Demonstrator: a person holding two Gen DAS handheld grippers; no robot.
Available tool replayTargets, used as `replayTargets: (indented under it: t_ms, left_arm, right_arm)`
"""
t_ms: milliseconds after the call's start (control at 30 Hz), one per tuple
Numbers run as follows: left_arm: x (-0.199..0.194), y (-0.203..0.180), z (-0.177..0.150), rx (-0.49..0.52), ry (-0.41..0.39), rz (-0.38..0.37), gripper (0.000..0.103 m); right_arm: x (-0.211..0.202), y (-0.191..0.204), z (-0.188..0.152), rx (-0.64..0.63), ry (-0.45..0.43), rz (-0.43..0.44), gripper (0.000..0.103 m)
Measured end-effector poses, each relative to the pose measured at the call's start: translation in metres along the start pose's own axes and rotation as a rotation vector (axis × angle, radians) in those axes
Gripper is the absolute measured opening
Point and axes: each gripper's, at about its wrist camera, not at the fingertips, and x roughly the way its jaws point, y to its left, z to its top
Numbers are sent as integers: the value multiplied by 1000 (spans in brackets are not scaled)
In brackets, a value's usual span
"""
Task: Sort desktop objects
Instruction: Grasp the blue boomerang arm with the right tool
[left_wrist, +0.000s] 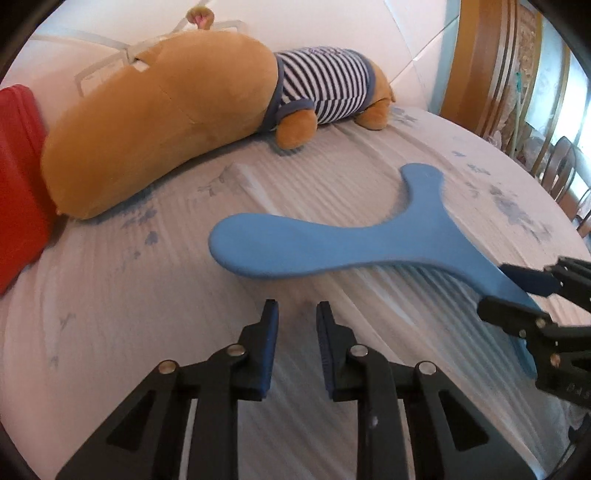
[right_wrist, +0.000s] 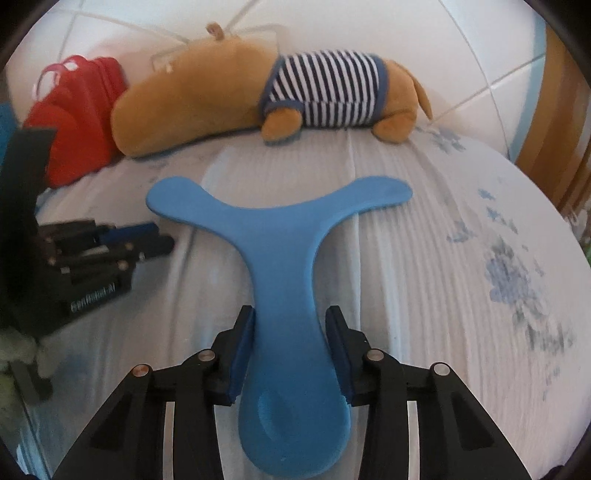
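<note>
blue boomerang held over the tablecloth

while the plush dog (right_wrist: 258, 96) and the red bag (right_wrist: 77, 114) lie at the far edge of the table (left_wrist: 110, 295), a blue boomerang (right_wrist: 284, 258) is held by one arm between the pads of the right gripper (right_wrist: 290, 350), its other arms raised off the cloth; the left gripper (left_wrist: 297, 328) is seen narrowly parted and empty, just beside it; a carry or a set-down is judged to be in hand; which cannot be told; a firm hold is called for.

Blue three-armed matt foam-like piece (right_wrist: 280, 258), smooth; brown plush toy (left_wrist: 159, 122), soft nap, striped knit cloth shirt (left_wrist: 321, 88); white ribbed, flower-printed cloth cover (left_wrist: 110, 314); matt black plastic tongs (left_wrist: 297, 314).
</note>
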Motion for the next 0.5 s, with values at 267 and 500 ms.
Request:
replayTargets:
  t_ms: [267, 500]
  left_arm:
    - [-58, -16, -23, 2, 4, -9, 23]
    - [-60, -67, -25, 116, 6, -85, 80]
  right_arm:
    - [-34, -20, -41, -34, 78, 38, 39]
    - [-57, -71, -94, -40, 123, 26, 38]
